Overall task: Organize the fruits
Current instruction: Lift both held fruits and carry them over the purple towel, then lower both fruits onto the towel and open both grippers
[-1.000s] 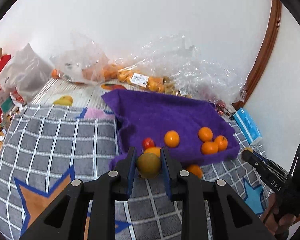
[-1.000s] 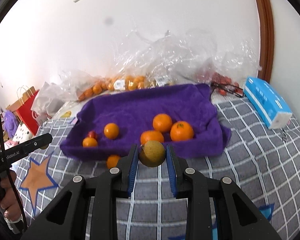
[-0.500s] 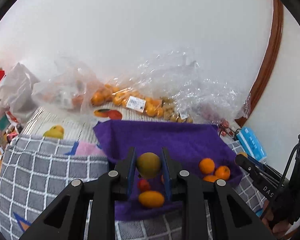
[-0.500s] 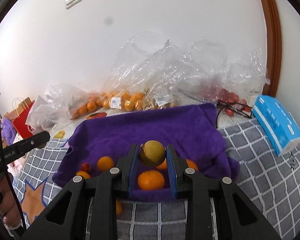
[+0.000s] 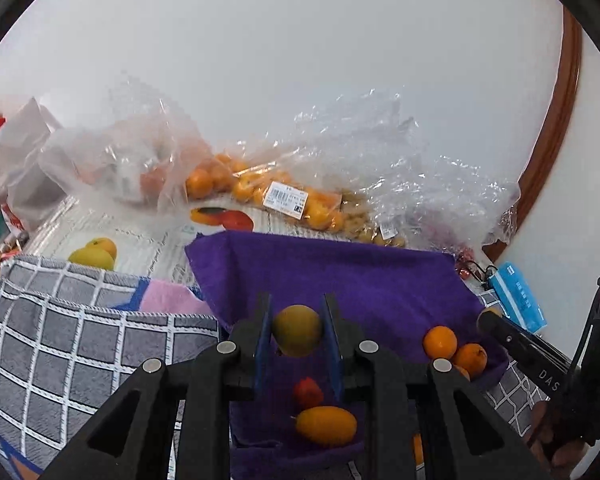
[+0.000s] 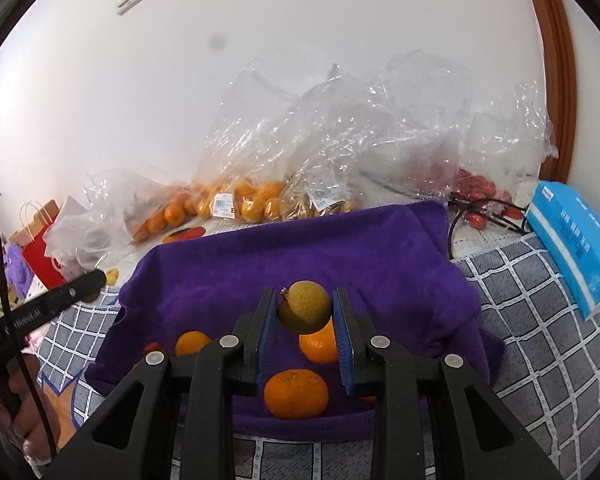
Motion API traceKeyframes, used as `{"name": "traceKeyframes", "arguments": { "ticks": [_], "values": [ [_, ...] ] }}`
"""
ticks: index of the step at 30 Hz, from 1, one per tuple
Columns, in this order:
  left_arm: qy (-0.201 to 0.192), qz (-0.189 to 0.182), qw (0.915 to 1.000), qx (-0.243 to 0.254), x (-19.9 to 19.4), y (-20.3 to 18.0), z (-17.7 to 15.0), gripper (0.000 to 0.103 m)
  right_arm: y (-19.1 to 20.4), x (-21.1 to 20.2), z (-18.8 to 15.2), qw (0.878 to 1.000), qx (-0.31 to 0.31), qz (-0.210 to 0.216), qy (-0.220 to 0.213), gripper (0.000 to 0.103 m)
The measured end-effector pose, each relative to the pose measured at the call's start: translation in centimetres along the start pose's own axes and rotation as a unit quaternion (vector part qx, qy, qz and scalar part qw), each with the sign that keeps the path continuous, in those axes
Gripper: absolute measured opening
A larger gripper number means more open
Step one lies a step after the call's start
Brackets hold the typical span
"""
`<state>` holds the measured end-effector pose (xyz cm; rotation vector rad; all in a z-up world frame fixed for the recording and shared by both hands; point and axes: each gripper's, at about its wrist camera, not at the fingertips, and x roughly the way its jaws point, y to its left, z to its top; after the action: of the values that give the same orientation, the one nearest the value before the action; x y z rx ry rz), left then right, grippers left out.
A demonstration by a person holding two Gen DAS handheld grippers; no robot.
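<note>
My left gripper (image 5: 297,330) is shut on a round yellow-green fruit (image 5: 297,330), held above the purple towel (image 5: 360,280). Below it on the towel lie a small red fruit (image 5: 307,393) and an oval orange fruit (image 5: 326,425); a few oranges (image 5: 440,342) sit at the towel's right. My right gripper (image 6: 305,312) is shut on a second yellow-green fruit (image 6: 305,312) over the same purple towel (image 6: 340,248), with oranges (image 6: 296,393) under it. Each gripper shows at the edge of the other's view: the right gripper (image 5: 490,318) and the left gripper (image 6: 96,280).
Clear plastic bags of oranges (image 5: 236,184) and other fruit (image 6: 256,196) line the wall behind the towel. A blue tissue pack (image 6: 576,236) lies right, a red paper bag (image 6: 44,256) left. Grey checked blanket (image 5: 60,328) covers the surface.
Both grippers have moved forward with their fruits, from the blanket's near side to above the towel. The bags at the wall look closer.
</note>
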<state>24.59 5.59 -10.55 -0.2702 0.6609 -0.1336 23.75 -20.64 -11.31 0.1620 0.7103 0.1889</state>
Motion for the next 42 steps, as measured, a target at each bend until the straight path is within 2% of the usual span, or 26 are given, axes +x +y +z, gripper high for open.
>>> {"name": "traceKeyframes", "arguments": {
  "ticks": [8, 12, 18, 29, 42],
  "values": [
    [0.016, 0.013, 0.9997, 0.013, 1.4, -0.3, -0.8, 0.023, -0.7, 0.2, -0.2, 1.000, 0.002, 0.003, 0.002, 0.028],
    [0.021, 0.017, 0.9995, 0.019, 1.8, -0.7, -1.1, 0.023, -1.0, 0.6, -0.5, 1.000, 0.007, 0.019, 0.012, 0.028],
    [0.030, 0.010, 0.9992, 0.024, 2.3, -0.9, -1.5, 0.023, -0.7, 1.2, -1.1, 0.999, 0.002, 0.027, 0.023, 0.028],
    [0.056, -0.003, 0.9981, 0.027, 3.1, -1.3, -1.8, 0.023, 1.3, 1.6, -2.4, 0.998, -0.050, 0.028, 0.036, 0.028],
    [0.076, -0.003, 0.9963, 0.040, 3.9, -1.8, -2.2, 0.023, 0.7, 2.1, -2.5, 0.998, -0.037, 0.028, 0.050, 0.028]
  ]
}}
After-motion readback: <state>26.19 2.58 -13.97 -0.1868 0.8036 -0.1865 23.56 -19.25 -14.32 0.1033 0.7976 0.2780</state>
